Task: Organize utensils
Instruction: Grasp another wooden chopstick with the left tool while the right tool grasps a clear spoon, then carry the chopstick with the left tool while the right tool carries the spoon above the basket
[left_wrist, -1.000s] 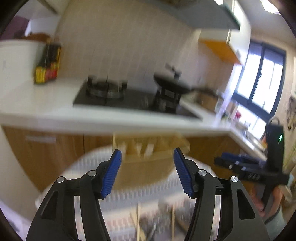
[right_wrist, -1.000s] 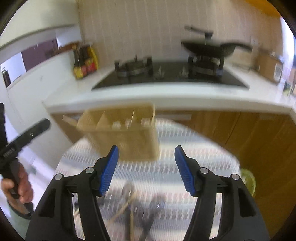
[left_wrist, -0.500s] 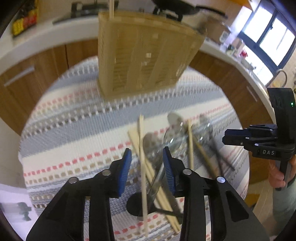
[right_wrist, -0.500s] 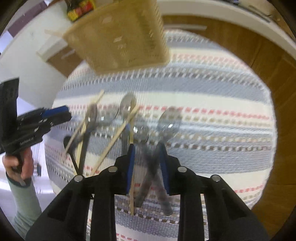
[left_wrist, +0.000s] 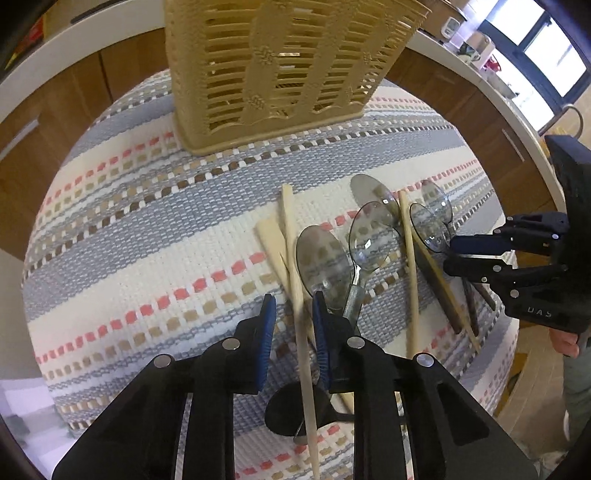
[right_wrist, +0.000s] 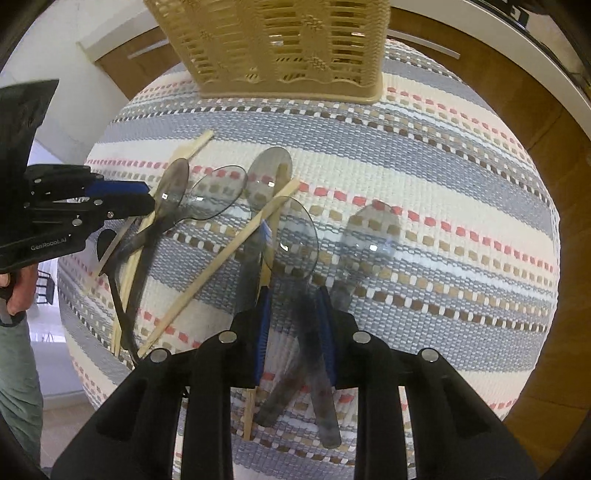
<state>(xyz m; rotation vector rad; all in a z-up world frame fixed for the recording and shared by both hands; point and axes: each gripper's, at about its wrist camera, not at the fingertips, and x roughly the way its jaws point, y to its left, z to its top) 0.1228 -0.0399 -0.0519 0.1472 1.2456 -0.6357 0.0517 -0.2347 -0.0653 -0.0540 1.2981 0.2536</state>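
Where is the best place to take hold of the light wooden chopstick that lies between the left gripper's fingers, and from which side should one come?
Grip the light wooden chopstick on its bare shaft, just short of the clear spoon bowl beside it. Come from above, fingers either side across its width: it lies flat on the striped mat and is thin, and the left gripper already straddles it so, probably the safest approach.

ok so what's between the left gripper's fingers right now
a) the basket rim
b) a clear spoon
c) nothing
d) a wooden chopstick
d: in the left wrist view the left gripper has its blue pads on either side of a pale wooden chopstick that runs up between them; the basket stands well beyond on the striped mat.
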